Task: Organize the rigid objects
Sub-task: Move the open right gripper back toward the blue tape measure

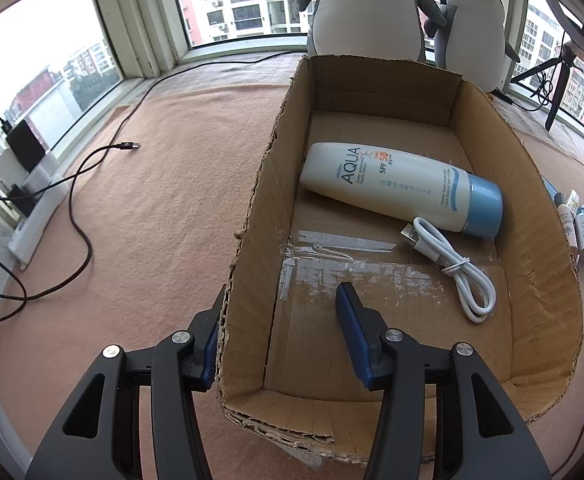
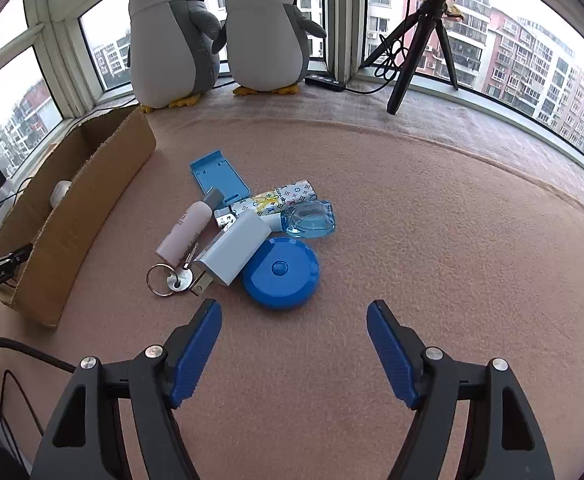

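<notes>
Blue round case lies just beyond the right gripper's spread fingers.

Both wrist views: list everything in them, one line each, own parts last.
cardboard box: one, brown, open, on the mat
sunscreen bottle: one, white with blue cap, lying in the box
coiled USB cable: one, white, in the box beside the bottle
round case: one, blue, front of the pile on the mat
charger plug: one, white, leaning on the round case
key on ring: one, silver, left of the plug
small tube: one, white, grey cap
clear bottle: one, light blue
phone stand: one, blue, back of the pile
plush penguins: two, grey and white, by the window
tripod: one, black
left gripper: astride the box's left wall
right gripper: open, short of the pile
</notes>
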The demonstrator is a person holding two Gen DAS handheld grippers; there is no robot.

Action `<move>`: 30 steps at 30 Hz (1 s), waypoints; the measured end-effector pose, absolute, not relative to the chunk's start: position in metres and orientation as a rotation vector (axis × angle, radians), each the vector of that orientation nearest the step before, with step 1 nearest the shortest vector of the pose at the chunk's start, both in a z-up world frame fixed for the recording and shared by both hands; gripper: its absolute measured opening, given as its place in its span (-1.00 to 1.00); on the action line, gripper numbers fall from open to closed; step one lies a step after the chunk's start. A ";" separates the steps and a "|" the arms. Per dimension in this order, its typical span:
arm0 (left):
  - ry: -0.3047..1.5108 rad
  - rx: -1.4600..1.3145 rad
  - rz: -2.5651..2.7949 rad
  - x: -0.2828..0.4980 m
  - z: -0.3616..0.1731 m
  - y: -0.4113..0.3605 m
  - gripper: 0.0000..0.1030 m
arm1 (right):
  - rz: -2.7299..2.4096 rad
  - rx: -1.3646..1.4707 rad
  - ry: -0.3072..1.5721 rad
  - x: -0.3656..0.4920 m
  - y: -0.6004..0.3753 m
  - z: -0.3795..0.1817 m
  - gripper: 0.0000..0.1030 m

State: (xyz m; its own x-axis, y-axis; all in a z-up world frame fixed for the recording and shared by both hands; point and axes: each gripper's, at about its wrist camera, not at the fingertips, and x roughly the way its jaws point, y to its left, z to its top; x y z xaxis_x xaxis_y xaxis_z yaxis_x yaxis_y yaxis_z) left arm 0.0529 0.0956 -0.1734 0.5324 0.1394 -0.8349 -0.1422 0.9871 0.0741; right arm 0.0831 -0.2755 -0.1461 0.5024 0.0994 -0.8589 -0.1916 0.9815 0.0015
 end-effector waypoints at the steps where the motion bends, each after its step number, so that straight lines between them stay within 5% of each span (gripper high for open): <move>1: 0.995 -0.003 0.169 0.053 -0.173 0.096 -0.02 | 0.175 -0.104 1.037 0.085 -0.275 -0.150 0.33; 26: 0.996 -0.005 0.171 0.053 -0.173 0.095 -0.02 | 0.118 -0.105 1.059 0.115 -0.257 -0.169 0.12; 30: 0.995 -0.007 0.171 0.053 -0.173 0.096 -0.02 | 0.101 -0.093 1.064 0.117 -0.261 -0.167 -0.05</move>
State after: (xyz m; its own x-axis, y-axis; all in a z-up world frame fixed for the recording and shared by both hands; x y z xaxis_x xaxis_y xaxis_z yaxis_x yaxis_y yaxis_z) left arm 0.0525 0.0955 -0.1734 0.5319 0.1404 -0.8351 -0.1463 0.9866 0.0726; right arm 0.1165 -0.2612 -0.1674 0.4813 0.0384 -0.8757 -0.1278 0.9914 -0.0268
